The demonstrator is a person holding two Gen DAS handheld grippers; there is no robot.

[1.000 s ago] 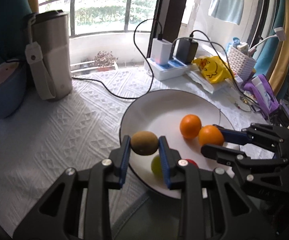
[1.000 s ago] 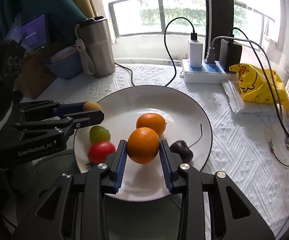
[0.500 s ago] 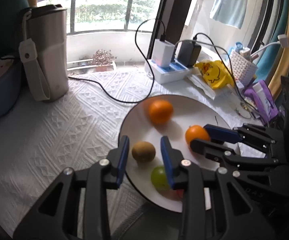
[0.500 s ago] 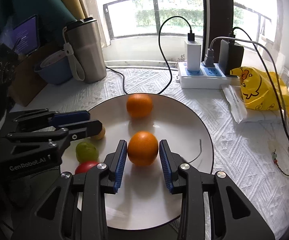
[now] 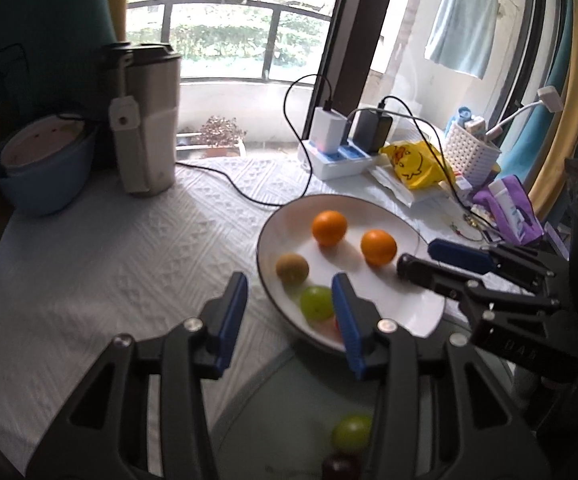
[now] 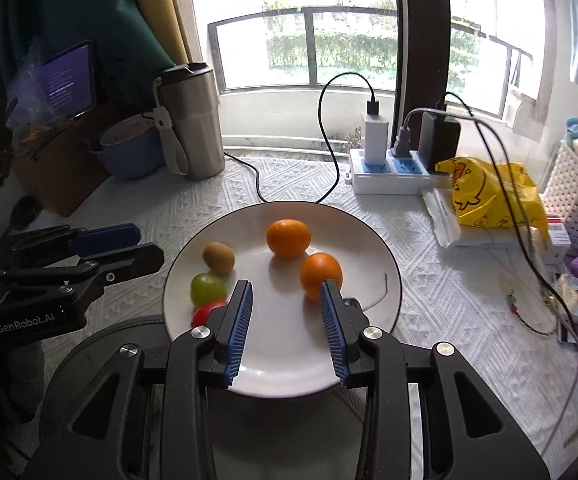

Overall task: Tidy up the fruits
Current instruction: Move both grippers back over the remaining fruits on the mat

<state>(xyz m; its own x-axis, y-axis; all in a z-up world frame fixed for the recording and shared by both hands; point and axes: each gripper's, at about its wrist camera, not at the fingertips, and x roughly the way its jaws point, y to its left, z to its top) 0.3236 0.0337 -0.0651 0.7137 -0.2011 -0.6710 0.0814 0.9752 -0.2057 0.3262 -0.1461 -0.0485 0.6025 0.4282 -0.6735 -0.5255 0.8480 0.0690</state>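
Note:
A white plate (image 6: 289, 352) holds two oranges (image 6: 288, 237) (image 6: 321, 274), a brown kiwi (image 6: 218, 257), a green fruit (image 6: 208, 289) and a red fruit (image 6: 207, 312) that is partly hidden. My right gripper (image 6: 286, 284) hangs over the plate's near side. Its jaws are opening with nothing between them, and the nearer orange lies just past its right fingertip. My left gripper (image 5: 289, 284) is at the plate's (image 5: 389, 300) left rim, its jaws also opening and empty. The kiwi (image 5: 292, 268) and green fruit (image 5: 316, 302) lie beyond its fingers.
A steel tumbler (image 6: 193, 120) and a blue bowl (image 6: 129, 152) stand at the back left. A power strip (image 6: 385, 172) with cables, a yellow bag (image 6: 489, 196) and a white basket (image 6: 577, 204) crowd the right. The plate overhangs a dark round surface (image 6: 101, 356).
The left gripper let go of the kiwi and the right gripper let go of an orange; both fruits now lie on the plate. Both grippers drew back and rose, jaws wider.

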